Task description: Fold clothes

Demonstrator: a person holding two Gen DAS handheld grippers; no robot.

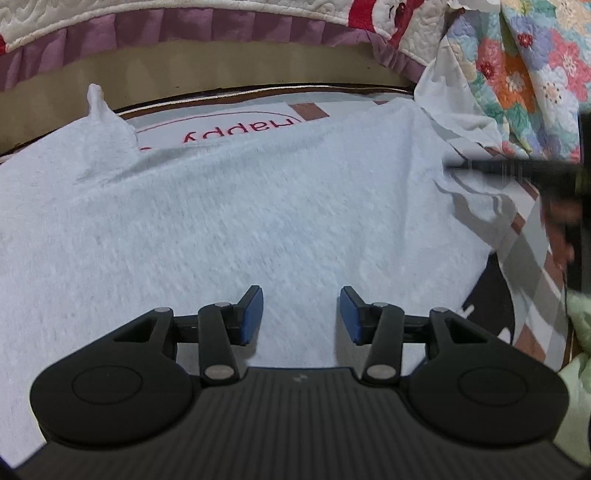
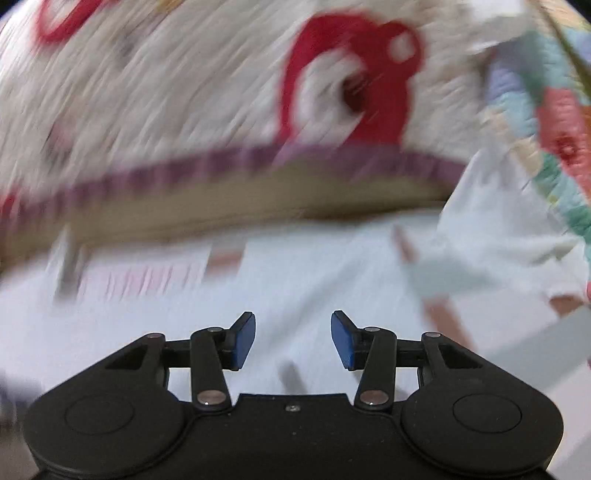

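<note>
Checked grey, white and brown cloth is covering the work surface, with a white panel bearing red lettering lying toward the far side, and beyond it a tan ledge is running under a cream quilt with red motifs and a purple ruffle. On the far right a floral patchwork quilt is hanging down. I am counting one garment: a pale heathered grey garment lying spread across most of the surface, one corner of it sticking up at the far left. My left gripper is hovering over its near part, blue pads spread apart and grasping nothing. My right gripper is likewise released, its two fingers wide apart above the same pale cloth, though that view is smearing badly. A dark blurred shape is crossing the right edge of the left view; I cannot tell what it is.
</note>
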